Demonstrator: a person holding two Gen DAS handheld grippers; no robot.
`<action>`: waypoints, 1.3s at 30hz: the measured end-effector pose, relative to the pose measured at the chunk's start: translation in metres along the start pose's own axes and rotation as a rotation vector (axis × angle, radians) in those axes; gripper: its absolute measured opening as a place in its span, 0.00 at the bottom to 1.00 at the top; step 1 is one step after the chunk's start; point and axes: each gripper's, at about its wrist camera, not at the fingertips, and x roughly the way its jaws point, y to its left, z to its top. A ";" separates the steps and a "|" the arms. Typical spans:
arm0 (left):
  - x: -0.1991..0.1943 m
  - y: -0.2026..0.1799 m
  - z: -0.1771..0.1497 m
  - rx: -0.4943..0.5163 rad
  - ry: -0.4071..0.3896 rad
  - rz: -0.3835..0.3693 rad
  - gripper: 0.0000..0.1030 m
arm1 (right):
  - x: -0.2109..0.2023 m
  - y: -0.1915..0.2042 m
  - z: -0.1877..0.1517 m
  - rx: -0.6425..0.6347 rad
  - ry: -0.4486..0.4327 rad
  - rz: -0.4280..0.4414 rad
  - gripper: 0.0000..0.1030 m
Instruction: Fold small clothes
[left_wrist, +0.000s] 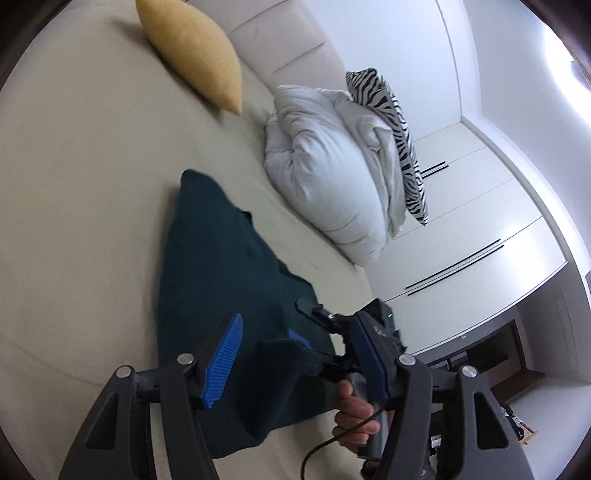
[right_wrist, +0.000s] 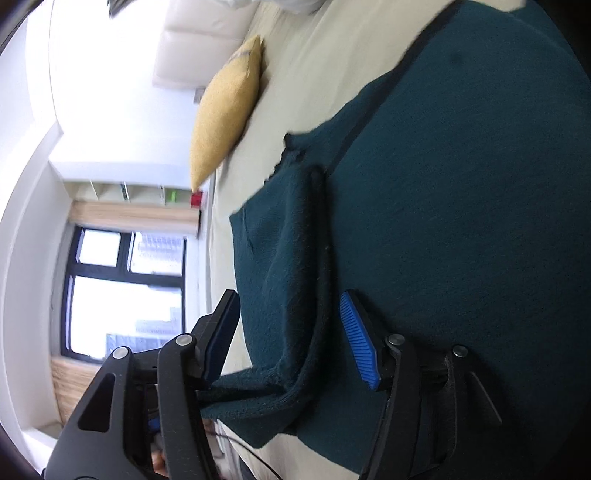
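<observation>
The soft, limp dark green garment (right_wrist: 461, 192) beside the yellow pillow (right_wrist: 225, 110) looked best pinched at its folded edge, both the left gripper (left_wrist: 295, 354) and right gripper (right_wrist: 291, 332) gaping.

The sweater (right_wrist: 461, 206) is fuzzy matt teal knit, the cushion (left_wrist: 195, 51) coarse yellow weave, the sheet (left_wrist: 74, 192) smooth beige cloth, and the pads (left_wrist: 223, 360) ribbed blue rubbery plastic on matt black arms.

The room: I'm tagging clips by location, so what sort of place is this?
Most likely a bedroom at home. The dark teal garment lies on a bed with a yellow cushion and bundled white duvet, beside white built-in wardrobes.
</observation>
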 end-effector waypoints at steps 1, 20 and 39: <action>0.007 0.003 -0.005 0.008 0.012 0.006 0.61 | 0.002 0.000 -0.001 -0.009 0.014 -0.011 0.54; 0.045 -0.046 -0.124 0.494 0.301 0.136 0.60 | 0.010 0.014 -0.003 -0.080 0.091 -0.106 0.50; 0.066 -0.062 -0.072 0.446 0.201 0.174 0.65 | -0.097 0.010 0.008 -0.199 -0.076 -0.268 0.10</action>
